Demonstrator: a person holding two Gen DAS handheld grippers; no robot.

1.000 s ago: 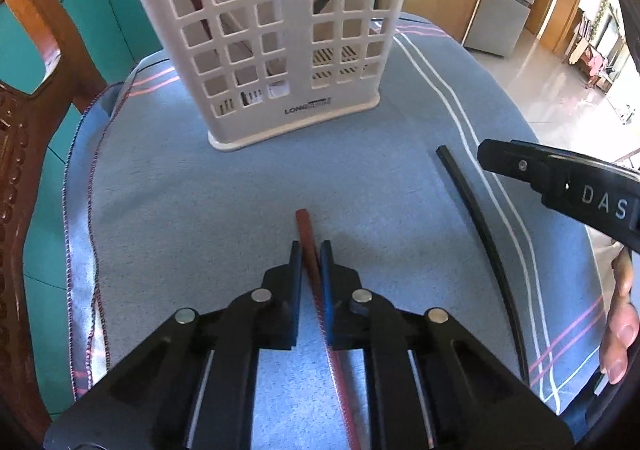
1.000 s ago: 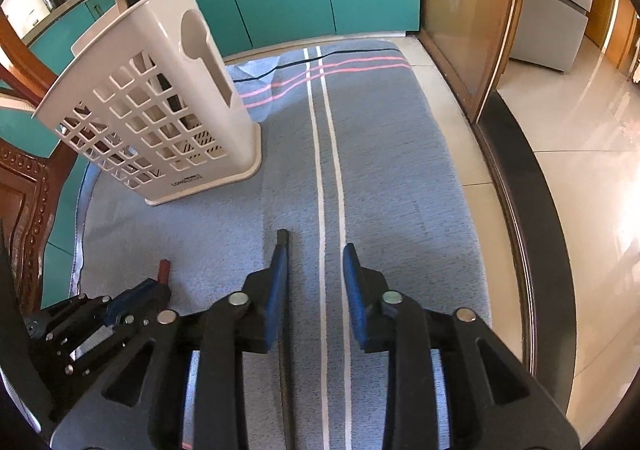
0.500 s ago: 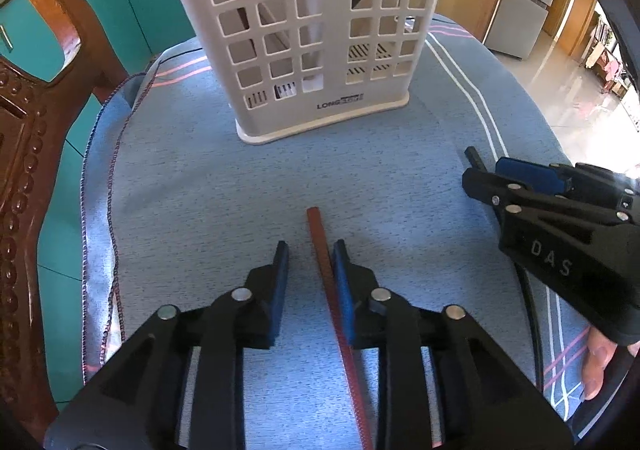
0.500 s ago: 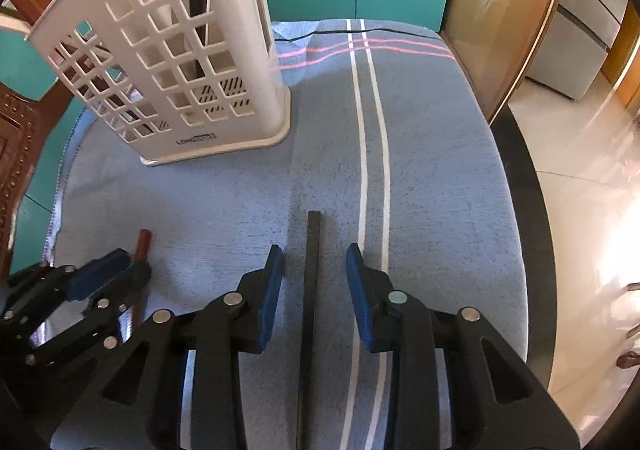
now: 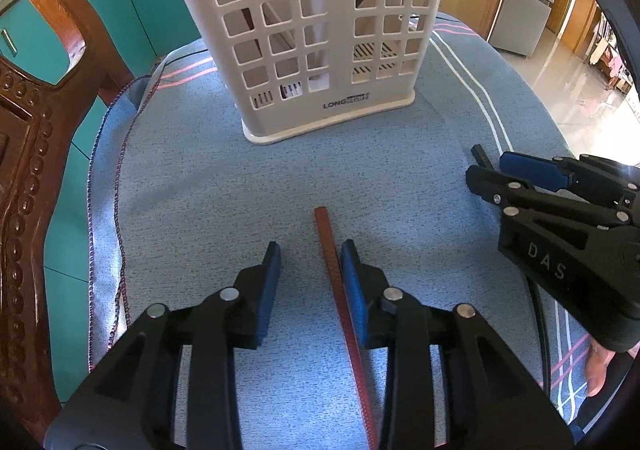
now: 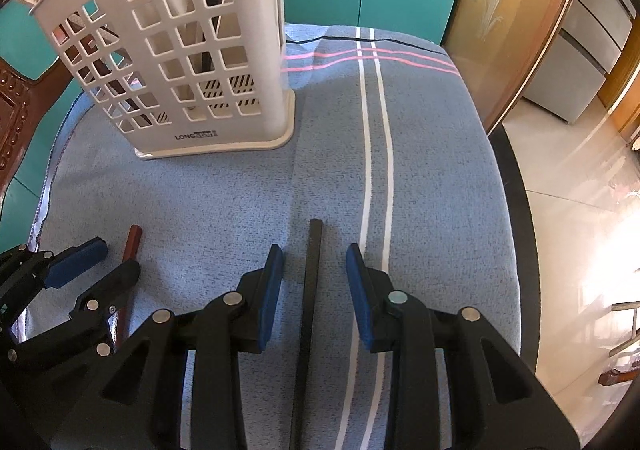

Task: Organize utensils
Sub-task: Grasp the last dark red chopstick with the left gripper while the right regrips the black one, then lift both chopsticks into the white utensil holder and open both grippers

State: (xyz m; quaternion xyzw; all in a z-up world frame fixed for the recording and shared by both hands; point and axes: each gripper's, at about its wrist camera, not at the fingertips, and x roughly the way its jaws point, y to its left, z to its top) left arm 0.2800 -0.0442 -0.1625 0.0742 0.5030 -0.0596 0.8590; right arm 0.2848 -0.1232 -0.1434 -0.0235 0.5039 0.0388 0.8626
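Blue striped cloth [image 6: 420, 154] covers the counter, white slotted caddy [image 5: 320, 30] standing at the back. Left gripper [image 5: 310, 262] is opening, red chopstick [image 5: 340, 310] lying against one pad. Right gripper [image 6: 314, 266] sits narrowly apart astride the black chopstick [image 6: 310, 290], not pinching.

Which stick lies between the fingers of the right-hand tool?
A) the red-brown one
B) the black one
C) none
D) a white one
B: in the right wrist view the black stick lies on the blue cloth between the open fingers of the right tool, touching neither.
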